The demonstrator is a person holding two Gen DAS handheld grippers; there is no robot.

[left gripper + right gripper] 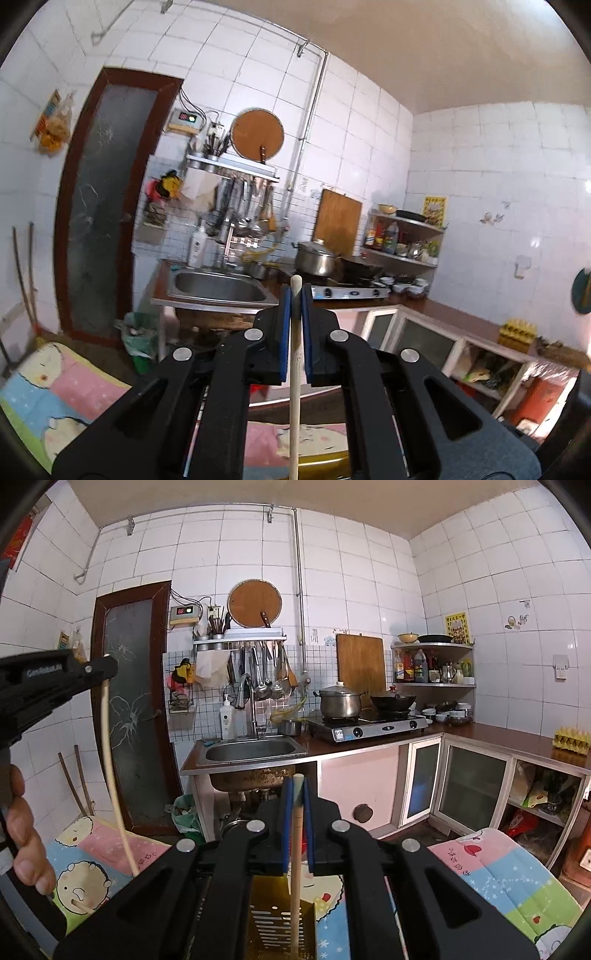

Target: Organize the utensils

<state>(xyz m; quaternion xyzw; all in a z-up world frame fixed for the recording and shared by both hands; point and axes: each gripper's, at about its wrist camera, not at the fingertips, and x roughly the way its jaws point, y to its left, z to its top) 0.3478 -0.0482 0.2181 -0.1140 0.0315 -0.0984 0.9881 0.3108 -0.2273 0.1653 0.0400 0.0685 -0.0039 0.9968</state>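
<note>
Left tongs clamped a chopstick; right tongs clamped another chopstick over the holder. Best lowered vertically, released inside.

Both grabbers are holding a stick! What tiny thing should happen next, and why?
Probably lower the right hand-held gripper a little, so its chopstick slides into the yellow slotted holder directly below. The left hand-held gripper grips another chopstick, which could follow.
</note>
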